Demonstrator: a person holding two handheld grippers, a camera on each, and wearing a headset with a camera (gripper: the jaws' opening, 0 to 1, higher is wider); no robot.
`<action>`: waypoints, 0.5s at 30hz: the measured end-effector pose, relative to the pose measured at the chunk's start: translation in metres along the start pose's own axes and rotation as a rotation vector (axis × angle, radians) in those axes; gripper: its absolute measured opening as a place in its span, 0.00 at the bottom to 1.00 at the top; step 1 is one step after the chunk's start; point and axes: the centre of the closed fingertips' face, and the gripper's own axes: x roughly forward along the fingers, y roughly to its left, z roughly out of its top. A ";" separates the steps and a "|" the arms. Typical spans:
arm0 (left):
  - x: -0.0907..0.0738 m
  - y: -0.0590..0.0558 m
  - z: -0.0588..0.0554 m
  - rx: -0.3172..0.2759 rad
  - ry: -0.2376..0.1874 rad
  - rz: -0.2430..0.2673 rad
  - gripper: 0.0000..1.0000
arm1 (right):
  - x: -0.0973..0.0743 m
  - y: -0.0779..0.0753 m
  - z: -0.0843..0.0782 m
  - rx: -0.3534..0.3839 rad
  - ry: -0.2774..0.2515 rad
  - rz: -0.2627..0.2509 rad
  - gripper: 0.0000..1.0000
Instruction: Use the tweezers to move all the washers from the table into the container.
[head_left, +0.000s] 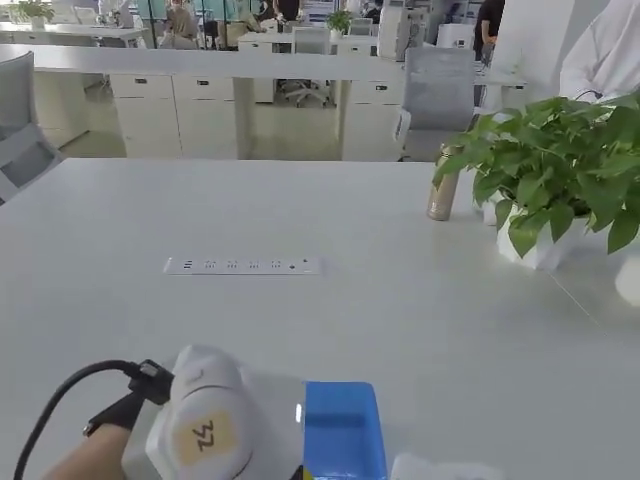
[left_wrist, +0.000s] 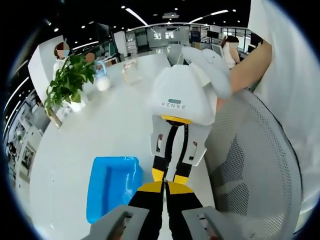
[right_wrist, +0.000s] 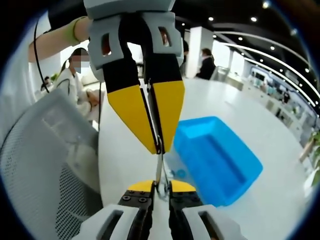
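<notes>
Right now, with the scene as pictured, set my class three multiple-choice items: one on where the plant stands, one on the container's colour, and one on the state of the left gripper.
1. Where is the potted plant? A: on the table, to the right. B: on the floor. C: on a chair.
2. What colour is the container? A: red. B: blue. C: green.
3. The left gripper has its jaws: A: wide open. B: shut on the tweezers. C: shut on a bottle.

Answers:
1. A: the head view shows its white pot on the tabletop at the right.
2. B: it is blue in every view.
3. B: the right gripper view shows its yellow jaws pinching the thin metal tweezers.
</notes>
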 end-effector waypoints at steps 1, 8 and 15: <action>0.000 -0.002 0.000 0.004 0.011 -0.013 0.00 | 0.000 0.002 0.000 -0.001 0.001 0.001 0.06; 0.000 -0.008 0.000 0.010 0.022 -0.037 0.00 | -0.001 0.006 -0.002 0.012 -0.004 0.008 0.07; -0.003 -0.008 -0.003 0.025 0.041 -0.047 0.00 | -0.005 0.009 0.020 0.098 -0.123 0.039 0.15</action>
